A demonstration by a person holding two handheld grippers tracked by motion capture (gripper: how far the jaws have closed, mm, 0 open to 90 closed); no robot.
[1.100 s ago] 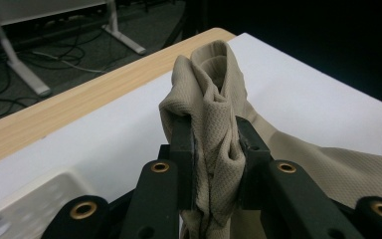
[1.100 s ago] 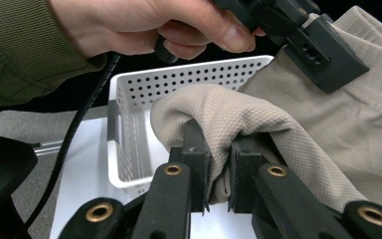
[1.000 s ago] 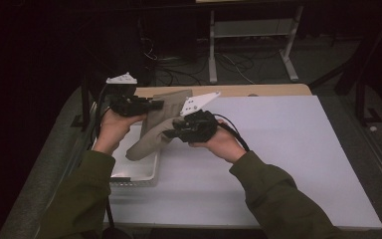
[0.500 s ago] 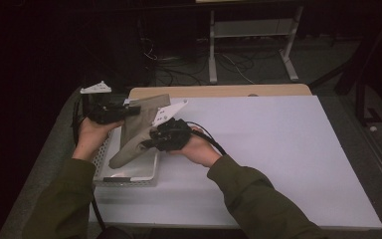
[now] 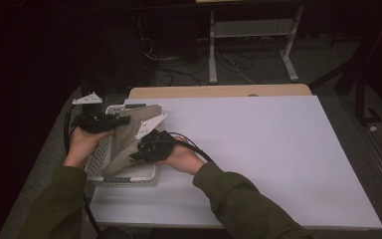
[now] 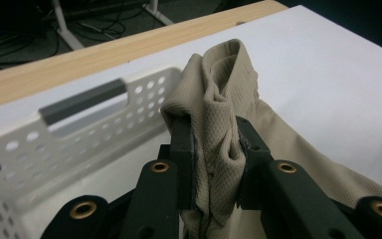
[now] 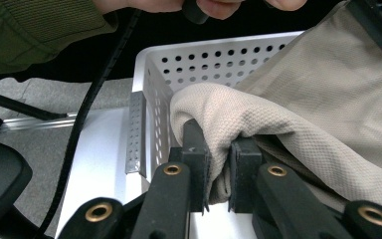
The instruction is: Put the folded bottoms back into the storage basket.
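now over the basket, cloth held at both ends

both grippers, left [image 5: 122, 120] and right [image 5: 134, 155], pinch the tan cloth [image 5: 129, 137], stretched diagonally at the frame's left above the white basket [image 5: 97, 158] directly below.

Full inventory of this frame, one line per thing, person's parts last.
cloth: 1, beige, stretched between both claws over the basket
basket: 1, white perforated plastic, at the table's left edge
white board: 1, white, covering most of the table
table: 1, light wood, strip showing at the far edge
desk frame: 1, white, on the floor beyond the table
floor cables: several, dark, behind the table
left claw: 1, black, shut on the cloth's bunched end
right claw: 1, black, shut on a cloth fold by the basket wall
sleeves: 2, olive green, entering from below
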